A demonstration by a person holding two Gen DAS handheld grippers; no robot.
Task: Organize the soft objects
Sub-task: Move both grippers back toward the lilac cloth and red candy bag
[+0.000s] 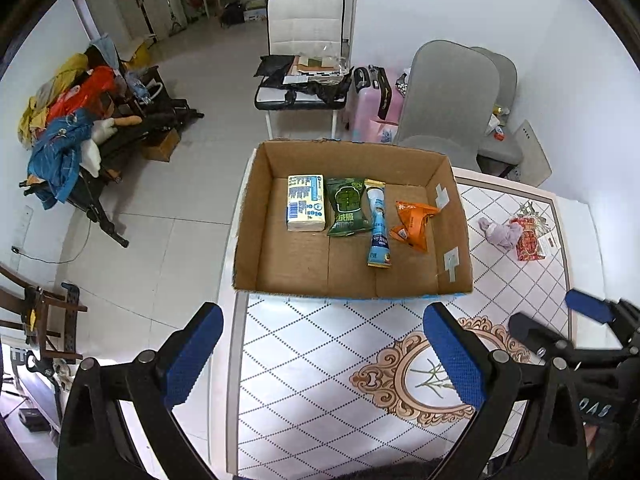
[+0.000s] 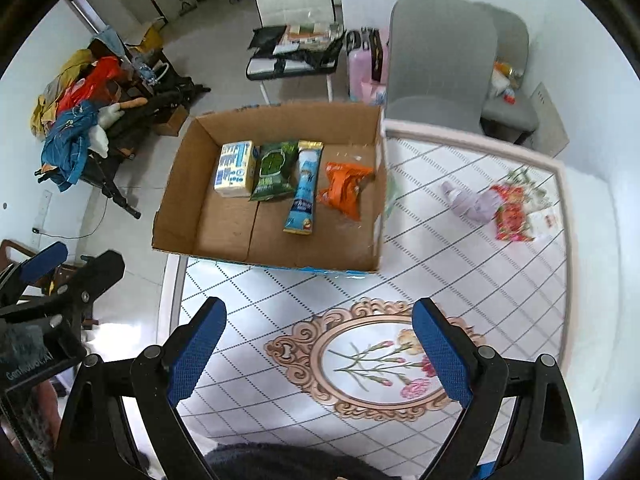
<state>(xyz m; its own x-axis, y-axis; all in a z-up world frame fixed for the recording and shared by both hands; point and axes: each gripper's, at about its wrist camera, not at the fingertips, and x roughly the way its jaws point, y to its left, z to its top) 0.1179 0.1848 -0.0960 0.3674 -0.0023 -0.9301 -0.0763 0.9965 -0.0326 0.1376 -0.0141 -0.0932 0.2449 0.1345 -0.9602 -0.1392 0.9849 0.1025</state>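
Note:
An open cardboard box (image 1: 456,216) (image 2: 180,196) stands on the patterned table. Inside it lie a pale tissue pack (image 1: 306,208) (image 2: 235,170), a green wipes pack (image 1: 347,206) (image 2: 274,171), a blue tube-shaped pack (image 1: 378,224) (image 2: 305,188) and an orange packet (image 1: 412,220) (image 2: 344,188). Outside, at the table's far right, lie a lilac soft cloth (image 1: 500,232) (image 2: 470,202) and a red patterned packet (image 1: 530,238) (image 2: 514,212). My left gripper (image 1: 320,356) is open in front of the box, holding nothing. My right gripper (image 2: 320,356) is open too, over the table's floral medallion.
The table (image 1: 320,360) (image 2: 460,264) ends just left of the box, with floor below. Grey chairs (image 1: 448,100) (image 2: 440,60) stand behind the table, a white chair (image 1: 304,52) with clutter further back. A rack piled with clothes (image 1: 68,128) stands at far left.

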